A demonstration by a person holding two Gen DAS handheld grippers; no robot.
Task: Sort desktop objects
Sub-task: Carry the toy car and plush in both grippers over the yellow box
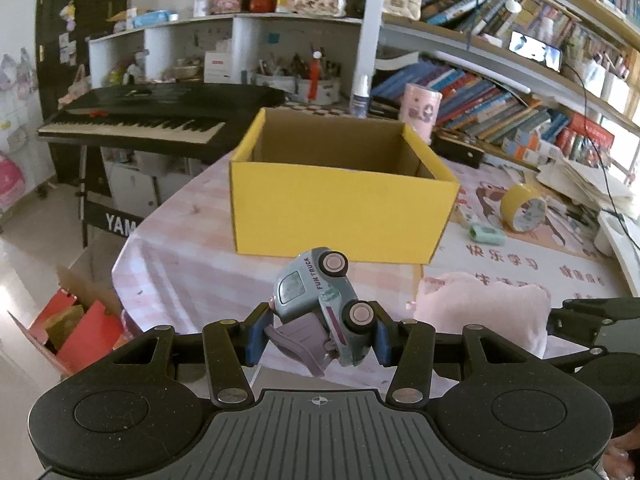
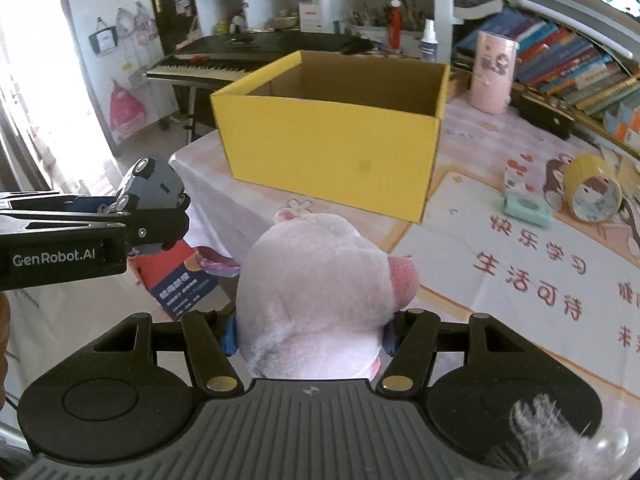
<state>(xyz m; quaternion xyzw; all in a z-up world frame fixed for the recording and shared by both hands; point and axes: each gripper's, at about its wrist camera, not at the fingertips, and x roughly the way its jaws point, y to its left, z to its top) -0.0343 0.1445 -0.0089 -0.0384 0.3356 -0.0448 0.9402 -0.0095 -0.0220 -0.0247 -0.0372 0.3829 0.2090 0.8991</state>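
My left gripper [image 1: 318, 336] is shut on a grey-blue toy truck [image 1: 320, 304] marked FUN TRUCK, held on its side above the table, in front of the open yellow cardboard box [image 1: 340, 216]. My right gripper [image 2: 310, 332] is shut on a pink plush toy [image 2: 316, 296], held just right of the left one. In the right wrist view the left gripper [image 2: 160, 220] shows at the left with the truck [image 2: 154, 184], and the box [image 2: 328, 148] stands ahead. The plush also shows in the left wrist view [image 1: 480, 308].
A yellow tape roll [image 2: 594, 192], a mint green case [image 2: 526, 208] and a pink cylinder [image 2: 492, 76] lie right of the box on the pink table mat [image 2: 520, 280]. A keyboard piano [image 1: 152, 116] stands left. Bookshelves [image 1: 500, 100] line the back. A red carton [image 1: 80, 328] sits on the floor.
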